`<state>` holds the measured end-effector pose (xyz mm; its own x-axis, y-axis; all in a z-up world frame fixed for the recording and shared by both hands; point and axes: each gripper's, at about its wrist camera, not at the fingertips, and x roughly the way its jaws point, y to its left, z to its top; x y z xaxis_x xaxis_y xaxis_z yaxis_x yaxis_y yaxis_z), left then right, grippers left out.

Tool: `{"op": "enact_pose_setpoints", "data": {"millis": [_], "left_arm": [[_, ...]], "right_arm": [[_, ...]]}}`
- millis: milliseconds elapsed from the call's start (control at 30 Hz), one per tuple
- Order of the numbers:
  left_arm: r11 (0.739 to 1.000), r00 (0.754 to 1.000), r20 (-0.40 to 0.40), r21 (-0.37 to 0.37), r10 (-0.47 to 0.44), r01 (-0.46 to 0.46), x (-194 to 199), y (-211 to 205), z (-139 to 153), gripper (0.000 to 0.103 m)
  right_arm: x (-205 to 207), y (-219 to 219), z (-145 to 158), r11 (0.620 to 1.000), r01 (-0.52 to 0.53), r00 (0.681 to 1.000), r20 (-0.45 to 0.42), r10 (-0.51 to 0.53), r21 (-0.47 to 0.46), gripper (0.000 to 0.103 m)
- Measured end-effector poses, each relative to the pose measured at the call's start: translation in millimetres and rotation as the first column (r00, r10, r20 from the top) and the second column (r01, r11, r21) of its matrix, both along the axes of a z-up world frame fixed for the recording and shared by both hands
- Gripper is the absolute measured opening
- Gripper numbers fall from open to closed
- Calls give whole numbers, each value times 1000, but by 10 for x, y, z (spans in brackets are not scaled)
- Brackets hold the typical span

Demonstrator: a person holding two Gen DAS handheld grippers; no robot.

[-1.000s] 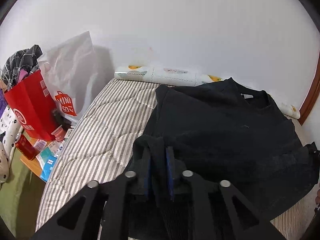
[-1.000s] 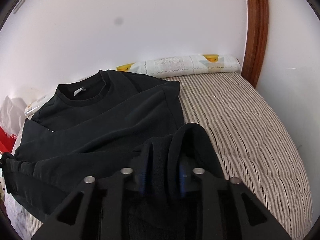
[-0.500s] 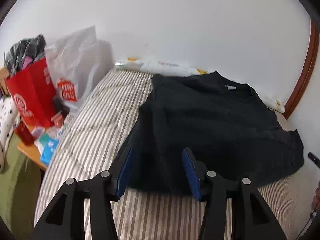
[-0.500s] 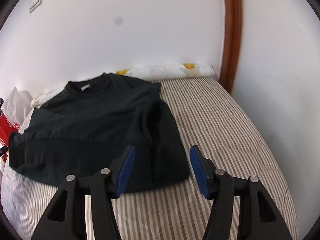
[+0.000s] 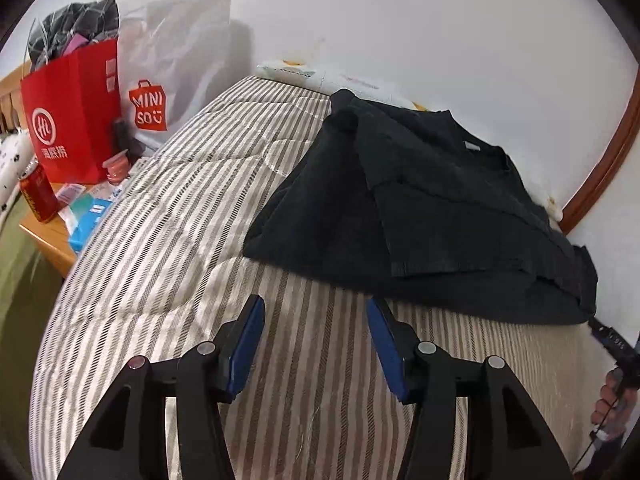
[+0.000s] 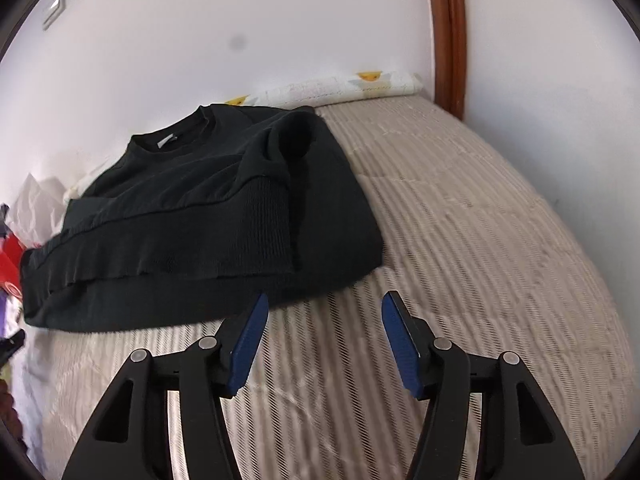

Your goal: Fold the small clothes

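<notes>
In the left wrist view, the left gripper (image 5: pixel 314 338) stands with its 2 blue pads apart and nothing between them but the striped mattress (image 5: pixel 168 216); its jaws have just been opening, and they hold no cloth. The black sweater (image 5: pixel 424 216) lies ahead and to the right of this gripper, its near left corner just beyond the fingertips, with the folded bottom part laid over the body and the collar on the far side near the wall. The garment's long axis runs across the view from left to right, so the near folded edge faces the gripper broadside. At the right rim a hand (image 5: pixel 612 404) shows with part of the other tool. In the right wrist view, the right gripper (image 6: pixel 323 339) is likewise spread wide and empty over bare mattress, its jaws having just been opening too. Here the sweater lies ahead and to the left, its near right corner just past the left pad, a sleeve cuff folded onto the body near the far right. Each gripper sits nearest its own corner of the sweater, so the next fold probably calls for both, 1 at each end of the near edge.
</notes>
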<state>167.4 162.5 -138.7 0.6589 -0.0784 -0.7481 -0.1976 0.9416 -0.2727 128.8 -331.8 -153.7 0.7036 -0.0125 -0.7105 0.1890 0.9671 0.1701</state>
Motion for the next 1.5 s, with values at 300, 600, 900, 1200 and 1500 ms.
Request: {"op": "enact_pose_setpoints", "data": {"millis": [300, 600, 900, 1200, 1500], "left_arm": [[998, 1000, -1, -55, 2, -2, 321, 28, -115, 51], [999, 1000, -3, -9, 31, -31, 488, -51, -98, 45], [1000, 1000, 9, 6, 15, -15, 414, -95, -30, 10], [1000, 1000, 19, 3, 11, -11, 68, -40, 71, 9], [998, 999, 22, 54, -33, 32, -569, -172, 101, 9]], "right_arm": [[224, 19, -104, 994, -1, 1000, -11, 2, 113, 58], [349, 51, -151, 991, 24, 1000, -3, -24, 130, 58], [279, 209, -71, 998, -35, 999, 28, 34, 43, 9], [-78, 236, 56, 997, -67, 997, 42, 65, 49, 8], [-677, 296, 79, 998, -65, 998, 17, 64, 25, 8]]}}
